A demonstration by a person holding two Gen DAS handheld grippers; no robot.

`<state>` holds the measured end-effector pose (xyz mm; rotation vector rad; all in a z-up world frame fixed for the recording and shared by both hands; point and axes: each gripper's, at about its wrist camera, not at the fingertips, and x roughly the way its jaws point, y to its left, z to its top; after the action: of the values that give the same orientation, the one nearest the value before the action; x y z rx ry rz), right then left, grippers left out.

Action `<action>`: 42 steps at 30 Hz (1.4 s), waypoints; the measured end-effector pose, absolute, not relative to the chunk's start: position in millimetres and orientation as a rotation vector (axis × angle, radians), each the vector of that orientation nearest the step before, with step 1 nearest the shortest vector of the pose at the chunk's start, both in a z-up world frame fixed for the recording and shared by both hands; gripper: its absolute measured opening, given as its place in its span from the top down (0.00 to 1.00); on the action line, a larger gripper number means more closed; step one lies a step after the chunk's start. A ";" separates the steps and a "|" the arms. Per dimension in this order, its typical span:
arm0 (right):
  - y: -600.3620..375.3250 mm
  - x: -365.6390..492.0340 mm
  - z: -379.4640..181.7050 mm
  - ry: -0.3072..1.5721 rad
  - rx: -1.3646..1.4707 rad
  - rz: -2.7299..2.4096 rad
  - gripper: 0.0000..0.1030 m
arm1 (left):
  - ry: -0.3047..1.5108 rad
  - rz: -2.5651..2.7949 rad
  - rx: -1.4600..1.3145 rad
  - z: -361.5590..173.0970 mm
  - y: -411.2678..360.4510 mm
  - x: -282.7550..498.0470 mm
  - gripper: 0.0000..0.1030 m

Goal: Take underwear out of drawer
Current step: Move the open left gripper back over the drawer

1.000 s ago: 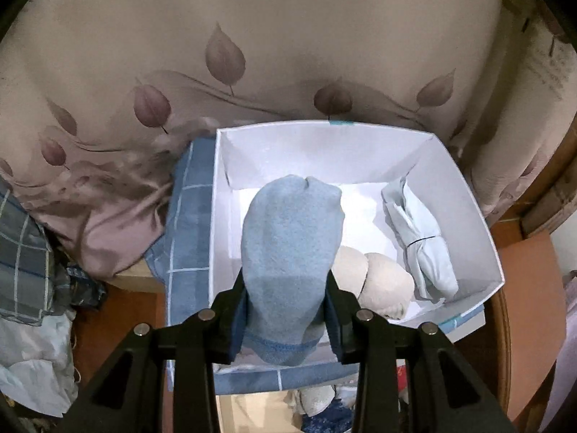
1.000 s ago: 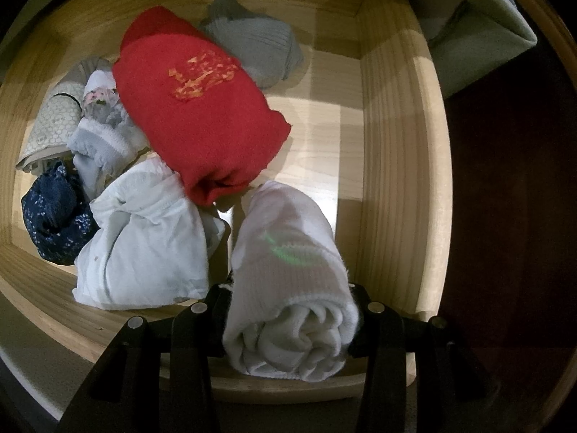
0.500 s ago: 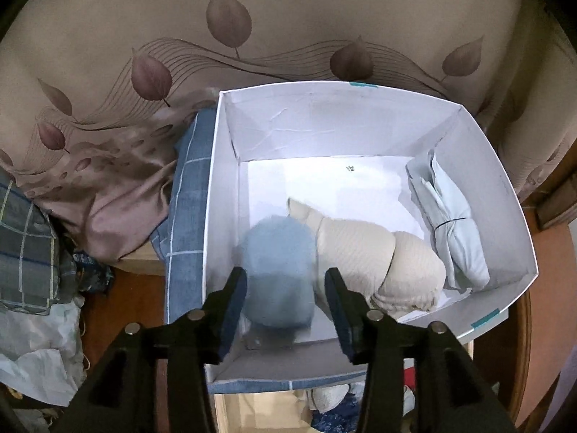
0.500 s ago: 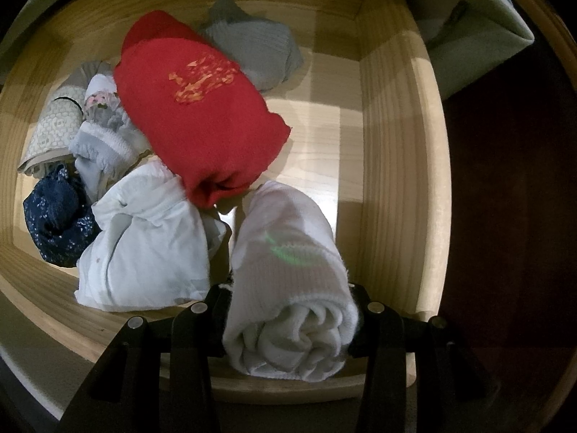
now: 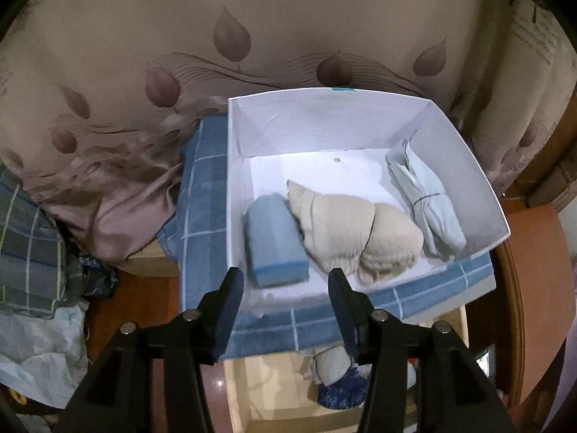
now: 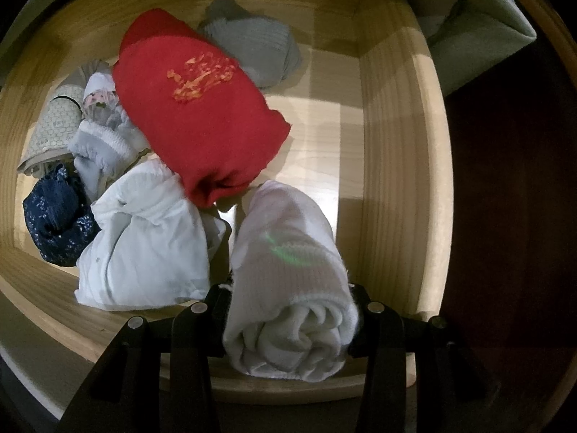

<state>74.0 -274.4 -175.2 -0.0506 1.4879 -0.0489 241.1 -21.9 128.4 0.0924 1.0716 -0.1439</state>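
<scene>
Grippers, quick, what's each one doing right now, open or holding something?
Left gripper: open, empty, above the white box.
Right gripper: shut on the white rolled bundle, over the drawer.

The right gripper [image 6: 290, 310] clamps a rolled white garment [image 6: 288, 285] over the wooden drawer [image 6: 396, 166]. Behind lie a red roll [image 6: 194, 108], a pale blue bundle [image 6: 144, 245] and a navy one [image 6: 54, 220].

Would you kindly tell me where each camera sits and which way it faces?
Left wrist: behind the open left gripper, looking down into the white box holding the blue roll.
Right wrist: behind the right gripper, clamping the white roll, looking into the wooden drawer.
Shared: the drawer; its dark blue bundle shows below the box.
</scene>
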 end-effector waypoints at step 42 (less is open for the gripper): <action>-280.7 67.8 -167.2 1.439 -0.034 -0.045 0.62 | 1.185 0.063 -0.013 -74.3 -10.5 91.8 0.51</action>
<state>67.8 -280.7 -167.2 -0.0342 1.4391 -0.0454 91.8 -10.5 -74.3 -0.0132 1.1850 0.0633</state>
